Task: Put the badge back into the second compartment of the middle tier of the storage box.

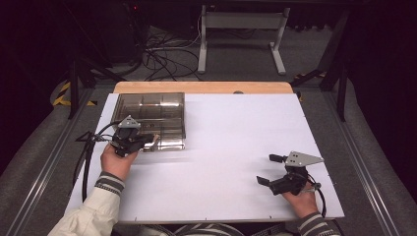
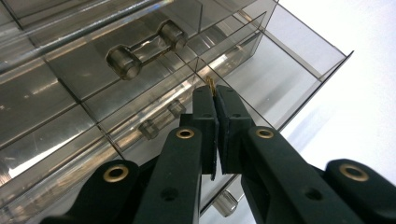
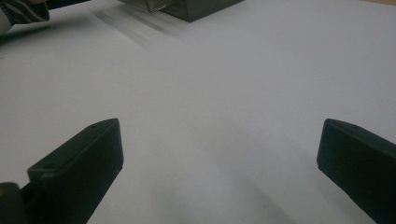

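Observation:
A smoky clear plastic drawer box lies on the white table at its far left. Its front carries round bar handles. My left gripper hangs over the box's near edge. In the left gripper view this gripper is shut on a small brass-coloured piece that pokes out between the tips, just above a drawer divider. My right gripper rests near the table's front right, open with nothing between its fingers. In the right gripper view it faces bare white table.
The box's corner and a striped sleeve sit at the top of the right gripper view. Beyond the table's wooden far edge the floor holds cables and a white stand.

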`<state>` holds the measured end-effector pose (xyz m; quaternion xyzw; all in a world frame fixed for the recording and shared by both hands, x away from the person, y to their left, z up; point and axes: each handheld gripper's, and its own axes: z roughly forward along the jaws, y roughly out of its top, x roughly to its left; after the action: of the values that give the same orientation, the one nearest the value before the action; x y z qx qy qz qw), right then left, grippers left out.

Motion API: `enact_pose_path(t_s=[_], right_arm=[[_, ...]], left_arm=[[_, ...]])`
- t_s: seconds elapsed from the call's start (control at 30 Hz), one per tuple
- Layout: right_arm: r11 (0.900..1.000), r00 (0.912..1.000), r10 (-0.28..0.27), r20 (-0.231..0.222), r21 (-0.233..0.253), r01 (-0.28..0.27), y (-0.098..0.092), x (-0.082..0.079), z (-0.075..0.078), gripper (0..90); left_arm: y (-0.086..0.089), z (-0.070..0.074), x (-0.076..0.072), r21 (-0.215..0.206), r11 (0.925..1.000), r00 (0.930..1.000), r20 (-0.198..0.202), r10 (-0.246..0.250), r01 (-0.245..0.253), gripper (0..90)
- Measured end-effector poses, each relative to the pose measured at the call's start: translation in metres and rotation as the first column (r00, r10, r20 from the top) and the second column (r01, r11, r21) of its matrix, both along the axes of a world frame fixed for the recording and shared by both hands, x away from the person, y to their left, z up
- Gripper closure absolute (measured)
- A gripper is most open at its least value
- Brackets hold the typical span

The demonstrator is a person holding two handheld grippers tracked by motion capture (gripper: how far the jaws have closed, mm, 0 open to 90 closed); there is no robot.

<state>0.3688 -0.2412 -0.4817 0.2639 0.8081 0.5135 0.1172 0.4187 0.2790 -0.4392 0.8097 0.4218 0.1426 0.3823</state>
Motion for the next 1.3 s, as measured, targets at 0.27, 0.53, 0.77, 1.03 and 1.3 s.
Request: enact_pose_path(t_s=[0.27,0.53,0.77,1.03,1.3], right_arm=[[1.000,1.0000,0.001,-0.001,0.002,-0.001,0.000,0.000,0.000,1.1],[1.000,1.0000,0.002,-0.001,0.002,-0.002,0.000,0.000,0.000,1.1],[1.000,1.0000,0.004,0.002,-0.002,-0.004,0.000,0.000,0.000,1.1],[1.000,1.0000,0.004,0.000,0.000,-0.004,0.000,0.000,0.000,1.1],[1.000,1.0000,0.002,-0.001,0.002,-0.002,0.000,0.000,0.000,1.1]], left_arm=[[0.001,-0.001,0.002,-0.004,1.0000,1.0000,-0.008,0.005,-0.005,86.3],[0.001,0.000,0.002,0.014,0.9997,0.9997,0.007,0.022,-0.022,81.9],[0.003,0.004,-0.001,0.031,0.9984,0.9977,0.049,0.047,-0.049,79.9],[0.005,0.012,-0.011,0.022,0.9994,0.9970,0.073,0.024,-0.026,90.0],[0.005,0.020,-0.024,0.050,0.9987,0.9965,0.083,0.002,-0.006,90.0]])
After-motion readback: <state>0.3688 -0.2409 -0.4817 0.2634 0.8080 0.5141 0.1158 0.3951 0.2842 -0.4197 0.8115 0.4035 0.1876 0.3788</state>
